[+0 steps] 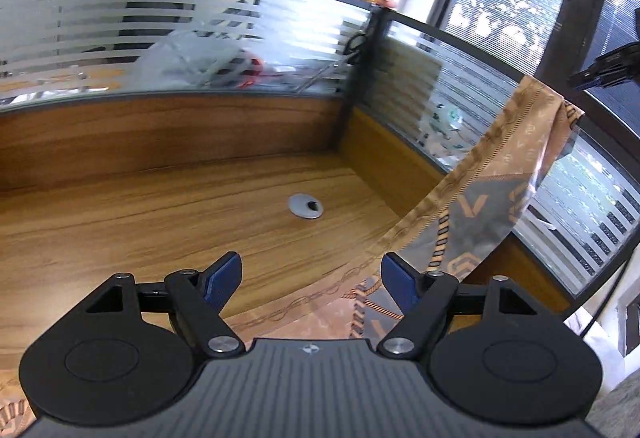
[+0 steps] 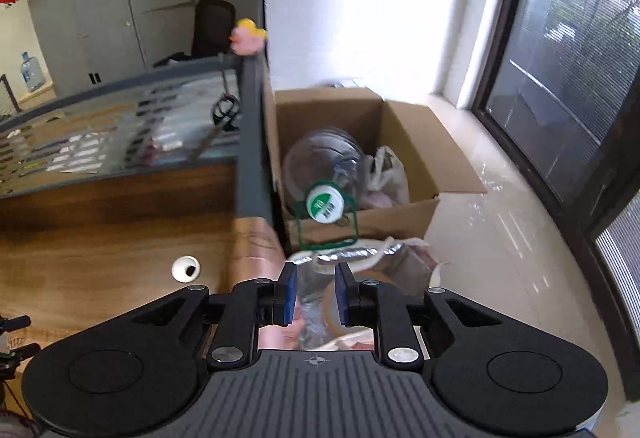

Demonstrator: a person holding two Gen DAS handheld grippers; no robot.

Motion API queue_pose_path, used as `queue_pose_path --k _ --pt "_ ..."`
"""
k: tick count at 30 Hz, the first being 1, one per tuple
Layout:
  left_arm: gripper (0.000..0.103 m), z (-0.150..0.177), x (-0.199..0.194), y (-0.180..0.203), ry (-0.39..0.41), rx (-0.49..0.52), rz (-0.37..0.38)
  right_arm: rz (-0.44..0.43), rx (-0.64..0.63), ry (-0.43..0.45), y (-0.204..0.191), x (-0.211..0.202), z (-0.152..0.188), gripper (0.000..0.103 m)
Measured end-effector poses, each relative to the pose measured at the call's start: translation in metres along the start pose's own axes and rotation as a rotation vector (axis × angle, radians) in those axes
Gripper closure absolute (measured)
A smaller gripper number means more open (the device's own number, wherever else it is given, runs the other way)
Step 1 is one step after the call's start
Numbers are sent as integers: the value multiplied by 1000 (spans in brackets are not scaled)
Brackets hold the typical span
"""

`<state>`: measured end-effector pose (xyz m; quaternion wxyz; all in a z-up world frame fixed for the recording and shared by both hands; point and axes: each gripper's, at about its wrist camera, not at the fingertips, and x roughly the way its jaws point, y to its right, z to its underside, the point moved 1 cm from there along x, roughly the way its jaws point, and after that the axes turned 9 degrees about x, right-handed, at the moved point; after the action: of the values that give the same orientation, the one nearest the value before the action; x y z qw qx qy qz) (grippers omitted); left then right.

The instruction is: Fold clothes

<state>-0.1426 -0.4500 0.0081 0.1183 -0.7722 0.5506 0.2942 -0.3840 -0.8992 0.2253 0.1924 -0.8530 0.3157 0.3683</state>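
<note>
Cloth [image 1: 472, 205] draped right of grommet [image 1: 306, 205] on desk [image 1: 140, 222]; bottle [image 2: 324, 165] in box [image 2: 416, 141]

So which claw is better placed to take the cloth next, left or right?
Probably the left claw: open, with the patterned cloth just ahead on the desk. The right claw faces the cardboard box instead.

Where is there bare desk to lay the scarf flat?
The wooden desk is bare from the left partition across to the grey cable grommet, and ahead of the open left gripper. The patterned scarf drapes over the right side. Beyond the desk's right end, the cardboard box and bags crowd the floor.
</note>
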Motion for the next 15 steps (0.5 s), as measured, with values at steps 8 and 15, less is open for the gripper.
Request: queue_pose_path --k 8,15 --pt "21 36 -34 -33 -43 -73 -127 -127 -66 -6 -63 -8 24 78" --pt "21 78 -72 -74 -102 -151 -269 -219 -105 -56 -116 9 58 70"
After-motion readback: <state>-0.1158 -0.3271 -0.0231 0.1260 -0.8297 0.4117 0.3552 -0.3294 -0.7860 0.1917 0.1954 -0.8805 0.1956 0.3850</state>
